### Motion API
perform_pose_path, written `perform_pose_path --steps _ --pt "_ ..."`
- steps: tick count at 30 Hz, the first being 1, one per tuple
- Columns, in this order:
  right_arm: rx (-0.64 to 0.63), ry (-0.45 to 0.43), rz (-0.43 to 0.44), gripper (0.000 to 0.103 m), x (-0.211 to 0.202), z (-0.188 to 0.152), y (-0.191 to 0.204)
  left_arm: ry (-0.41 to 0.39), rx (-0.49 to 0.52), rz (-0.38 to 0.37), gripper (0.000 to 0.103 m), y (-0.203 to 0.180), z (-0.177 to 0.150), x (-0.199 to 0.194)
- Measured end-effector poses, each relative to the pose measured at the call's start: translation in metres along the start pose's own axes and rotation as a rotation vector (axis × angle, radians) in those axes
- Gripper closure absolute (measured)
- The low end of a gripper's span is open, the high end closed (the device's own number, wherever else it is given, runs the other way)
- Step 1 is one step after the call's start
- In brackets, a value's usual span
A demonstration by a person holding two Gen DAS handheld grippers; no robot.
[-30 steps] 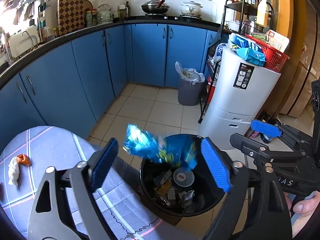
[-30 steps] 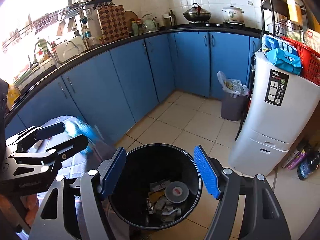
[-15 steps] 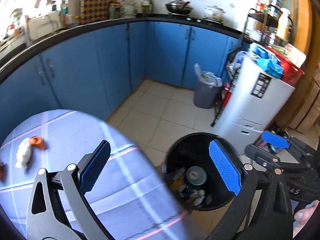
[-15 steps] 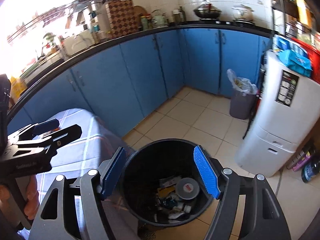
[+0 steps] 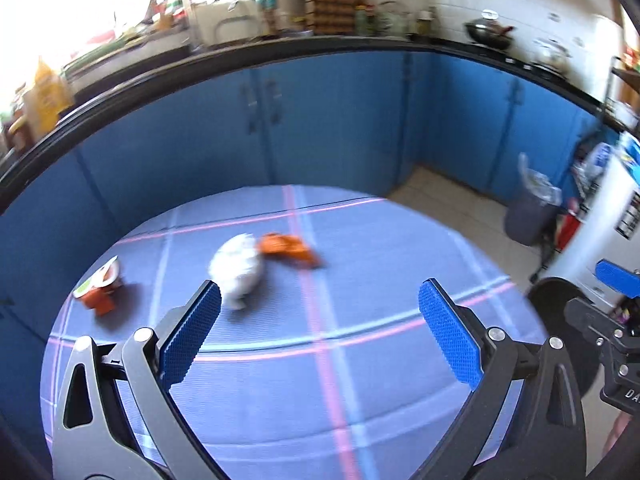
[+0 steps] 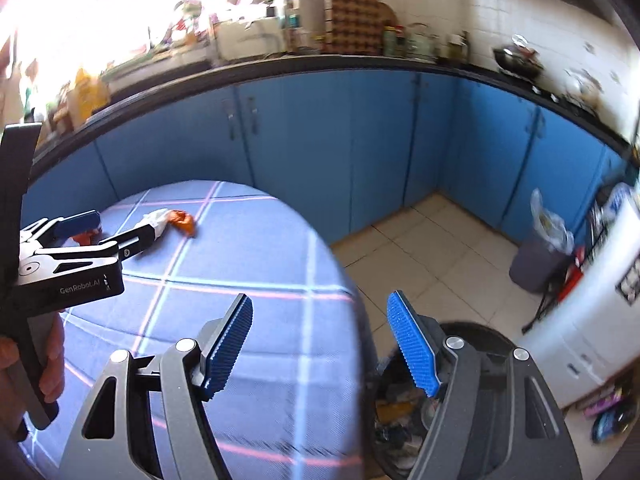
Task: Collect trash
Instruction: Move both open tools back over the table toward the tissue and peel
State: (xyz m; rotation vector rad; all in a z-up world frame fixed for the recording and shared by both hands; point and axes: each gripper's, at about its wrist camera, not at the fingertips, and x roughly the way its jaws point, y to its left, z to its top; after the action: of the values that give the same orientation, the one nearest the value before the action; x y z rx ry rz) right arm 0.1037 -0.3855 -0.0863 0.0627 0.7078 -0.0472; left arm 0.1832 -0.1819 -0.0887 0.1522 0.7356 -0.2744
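OK, blue wrapper dropped in the black bin [image 6: 472, 412], lower right. Left gripper [image 5: 320, 340] swung back over the table [image 5: 360, 400], jaws just opened wide, empty; right gripper [image 6: 320, 344] apart, empty. White wad [image 5: 238, 270], orange scrap [image 5: 288, 250], cup [image 5: 100, 288] remain mid-left.

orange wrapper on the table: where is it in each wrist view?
Left wrist: orange wrapper sits centre frame, touching the right side of the white crumpled tissue, beyond the open left gripper.
Right wrist: orange wrapper sits at left-centre, near the table's far edge, just past the left gripper's tip.
Shared landmark: the pink-striped blue tablecloth.
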Motion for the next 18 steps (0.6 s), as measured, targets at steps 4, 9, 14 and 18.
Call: perform_pose_path --steps 4,9,14,18 --pt "-0.036 0.026 0.016 0.035 0.025 0.017 0.034 0.053 -0.055 0.005 0.006 0.038 -0.005 0.022" --pt "-0.039 0.083 0.048 0.035 0.063 0.033 0.063 0.111 -0.109 -0.041 0.008 0.069 -0.007 0.05" --pt "-0.069 0.123 0.05 0.035 0.093 0.044 0.096 0.149 -0.127 -0.094 0.022 0.082 0.0 0.076" --pt "-0.091 0.139 0.054 0.035 0.107 0.048 0.113 0.201 -0.106 -0.11 0.061 0.084 0.0 0.096"
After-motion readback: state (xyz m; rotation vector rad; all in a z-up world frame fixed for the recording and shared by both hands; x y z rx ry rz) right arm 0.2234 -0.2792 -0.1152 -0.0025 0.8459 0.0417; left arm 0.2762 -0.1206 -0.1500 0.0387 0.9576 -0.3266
